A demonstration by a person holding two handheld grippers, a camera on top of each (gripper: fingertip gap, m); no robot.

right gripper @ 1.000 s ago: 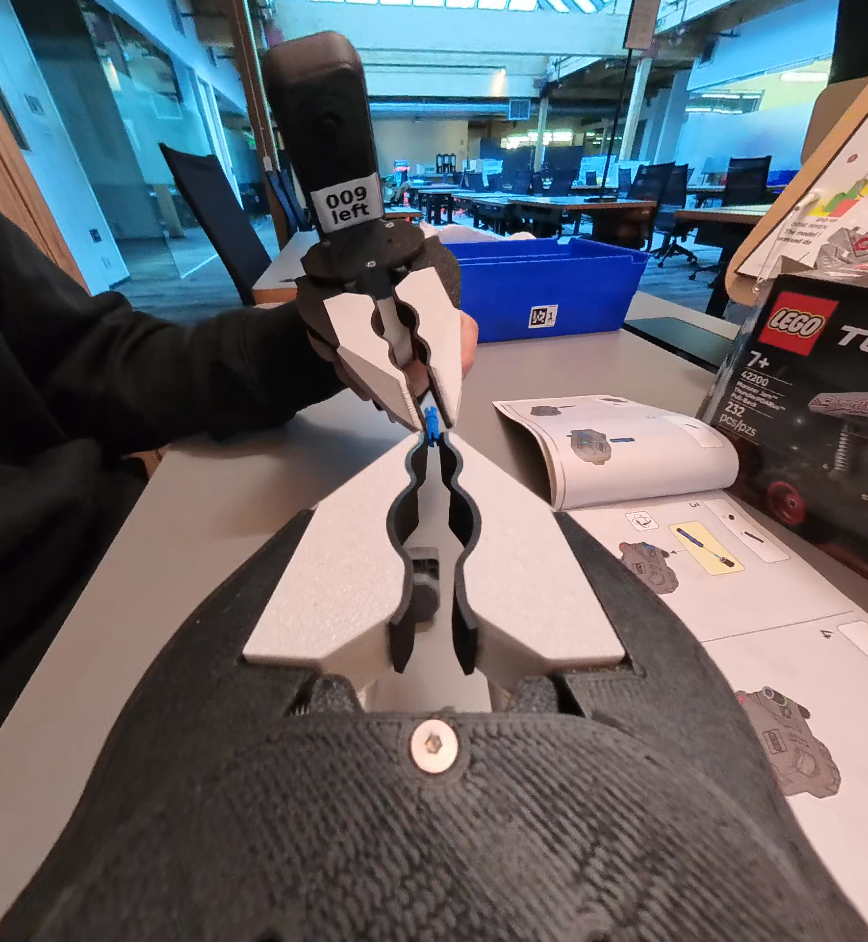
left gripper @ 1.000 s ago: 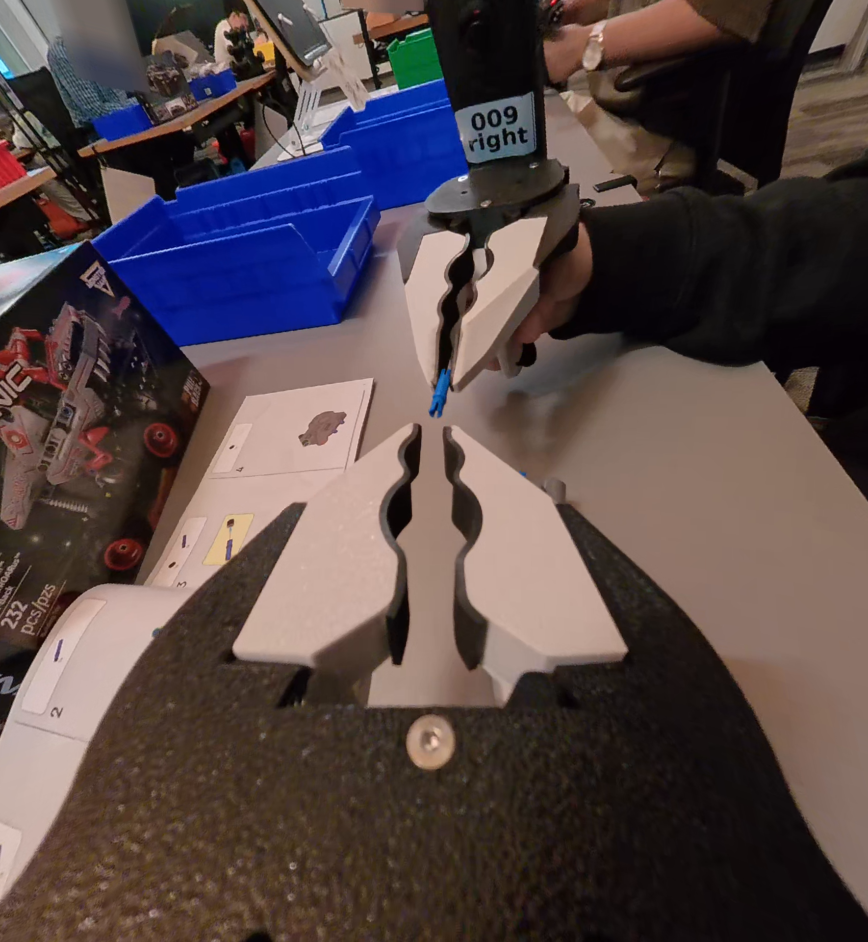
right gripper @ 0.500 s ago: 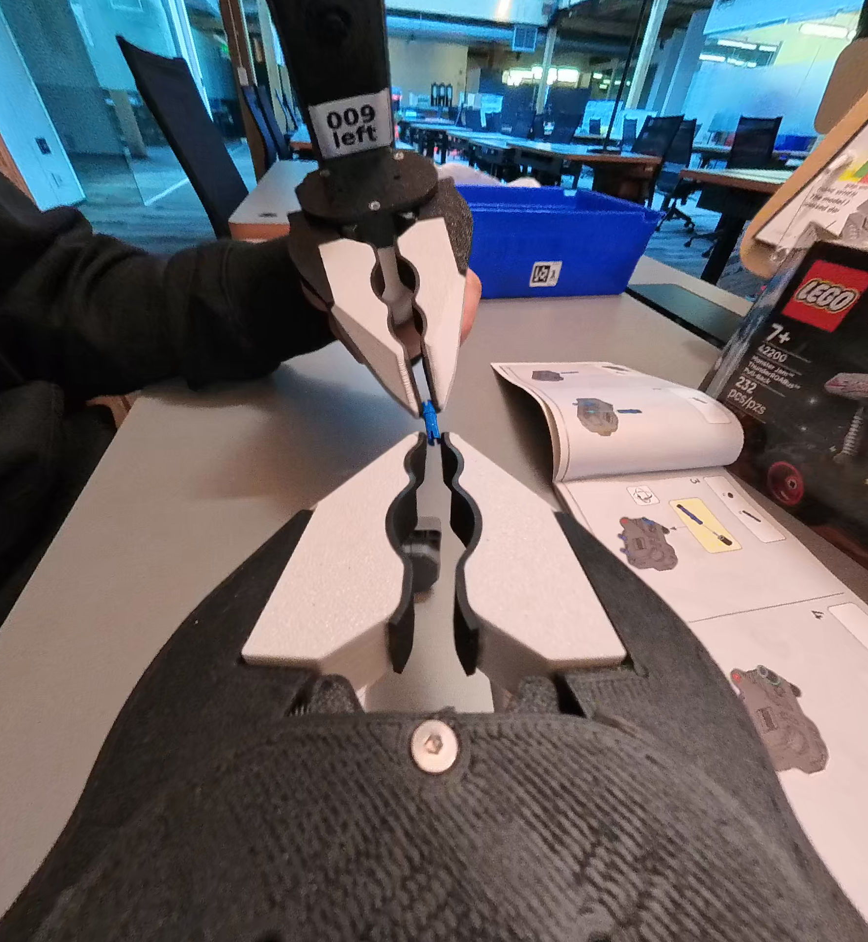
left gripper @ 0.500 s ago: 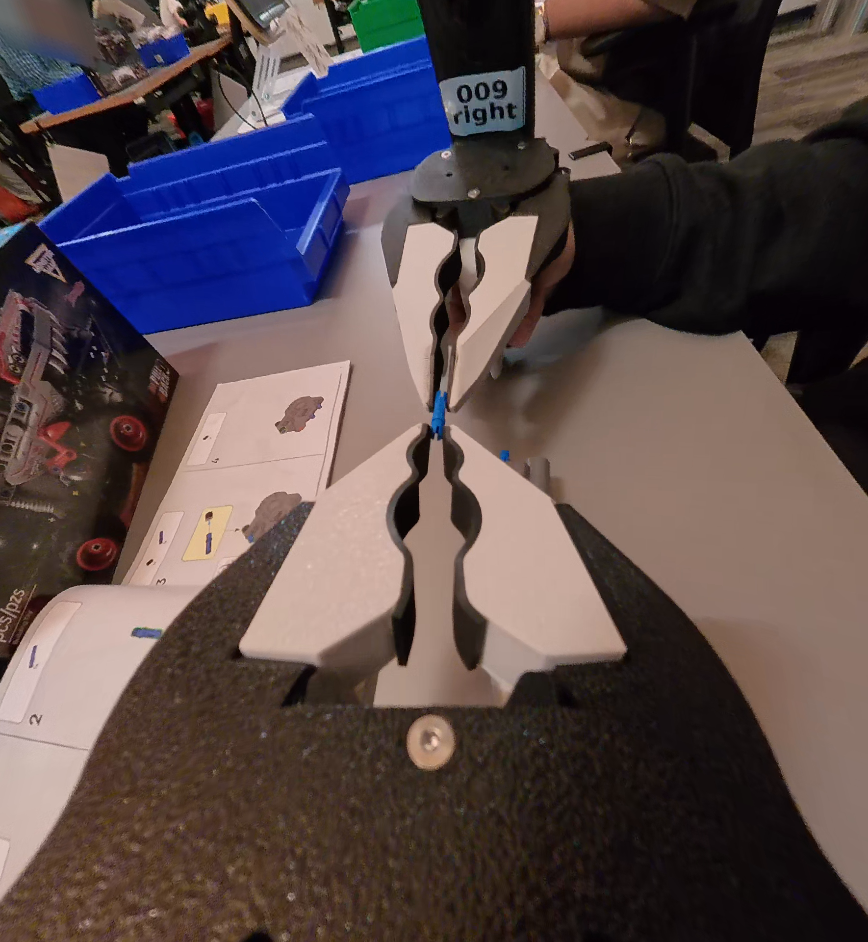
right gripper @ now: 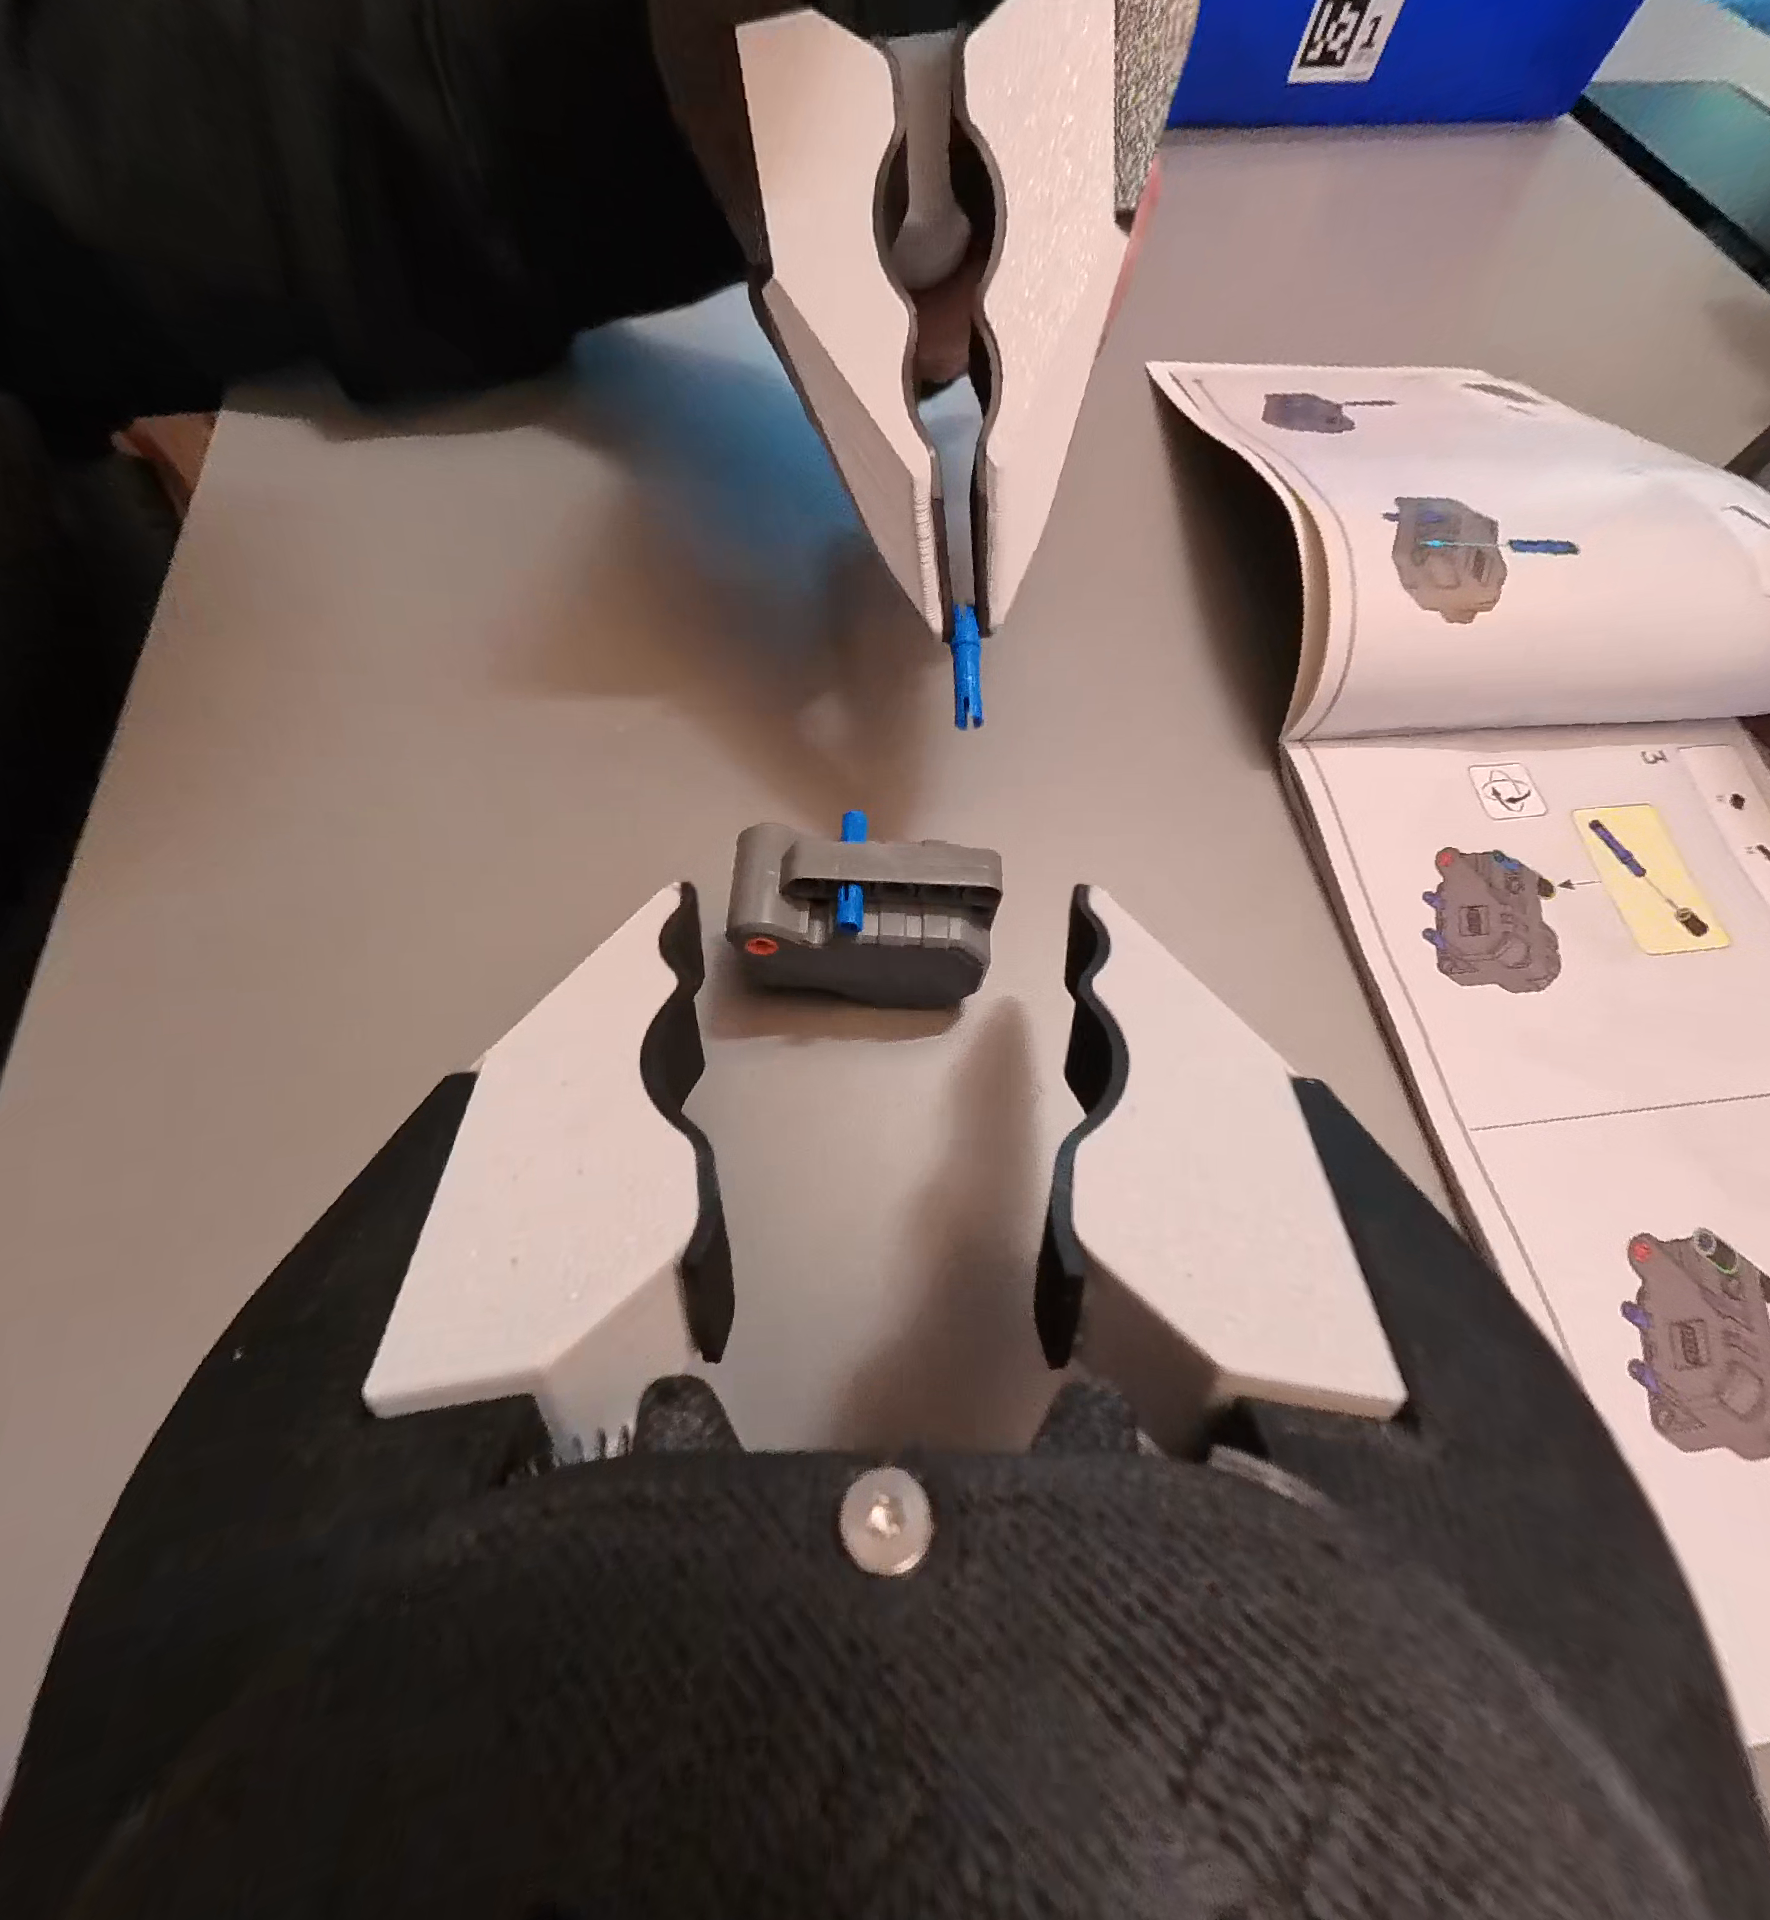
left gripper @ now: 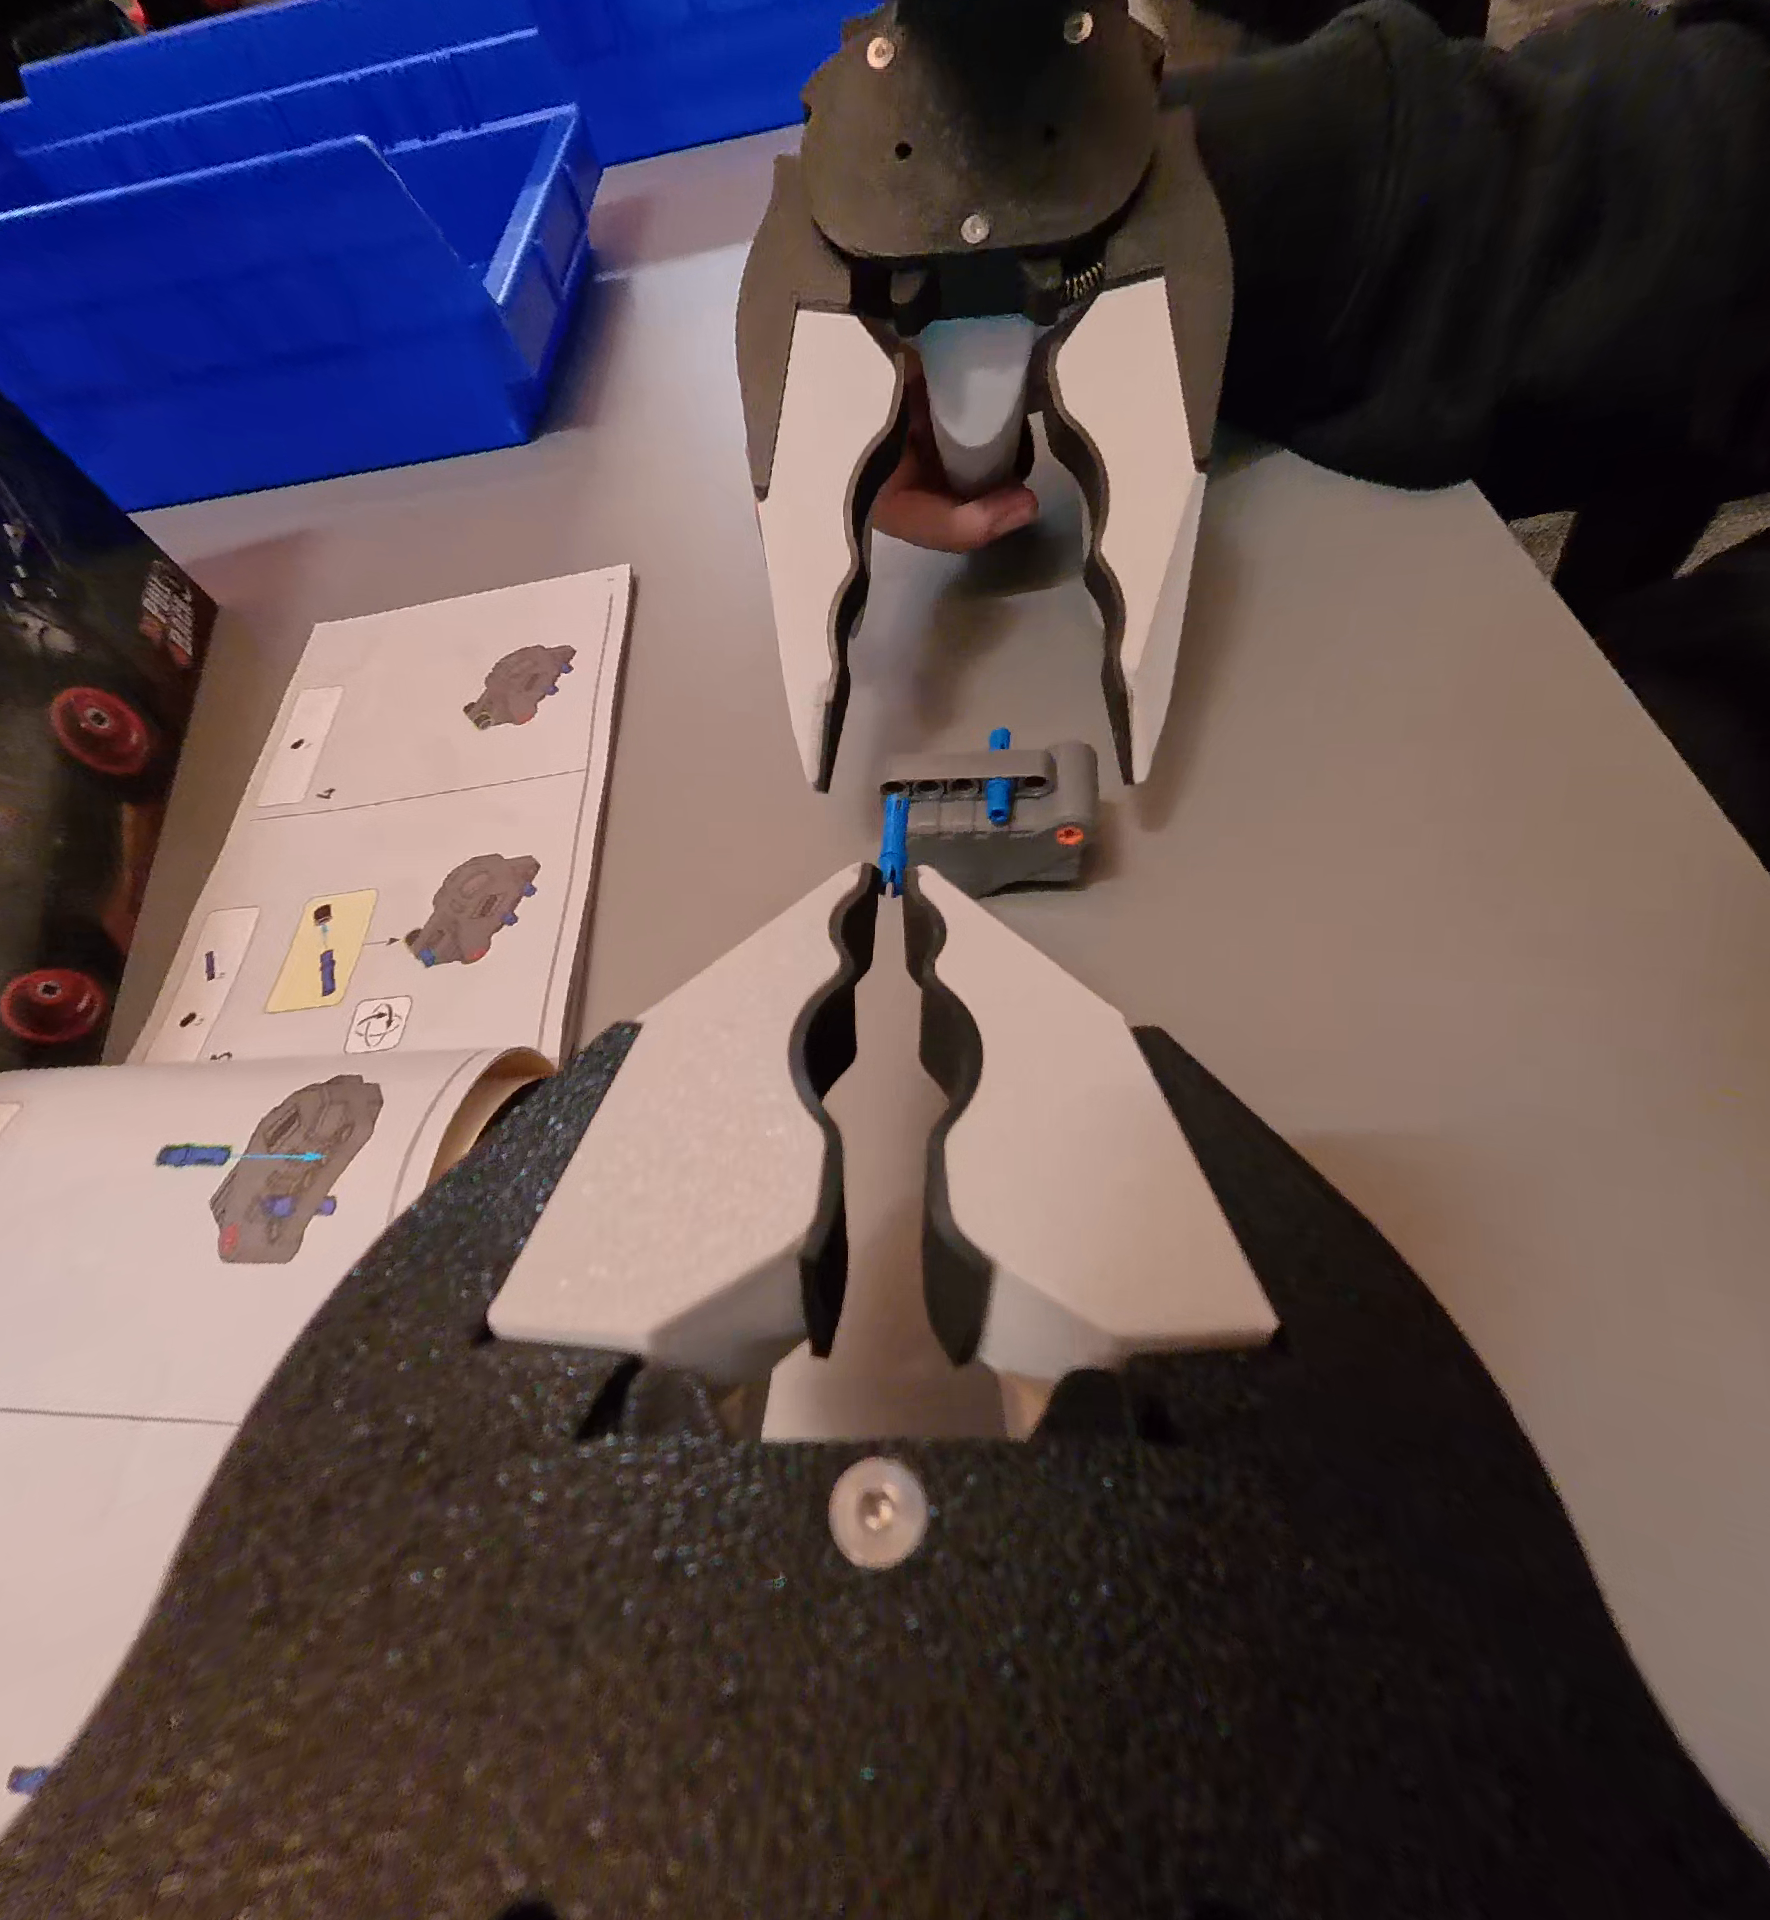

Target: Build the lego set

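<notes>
Your left gripper (left gripper: 889,881) is pinched down on a blue pin (left gripper: 892,844), gripping one end so most of the pin pokes out past the tips. From the right wrist view you can see that same pin (right gripper: 966,673) hanging off the left gripper (right gripper: 962,619), pointing down toward the table (right gripper: 341,727) and not touching anything.

Your right gripper (right gripper: 879,902) is spread wide with nothing in it. Its fingers sit on either side of the grey lego block (right gripper: 860,914), which is lying on the table just past the tips, not touching either finger as far as I can tell. In the left wrist view the right gripper (left gripper: 974,774) comes in from the far side, and the grey block (left gripper: 995,826) sits between the two grippers.

That block already has a second blue pin (right gripper: 849,878) stuck through its beam, with both ends showing. There's a small red dot on one corner of the block too.

The instruction booklet (right gripper: 1546,831) lies open beside the block, on your right gripper's right-hand side. The lego box (left gripper: 19,831) stands past it at the edge of the left wrist view, and the blue bins (left gripper: 237,270) are farther back on the table
</notes>
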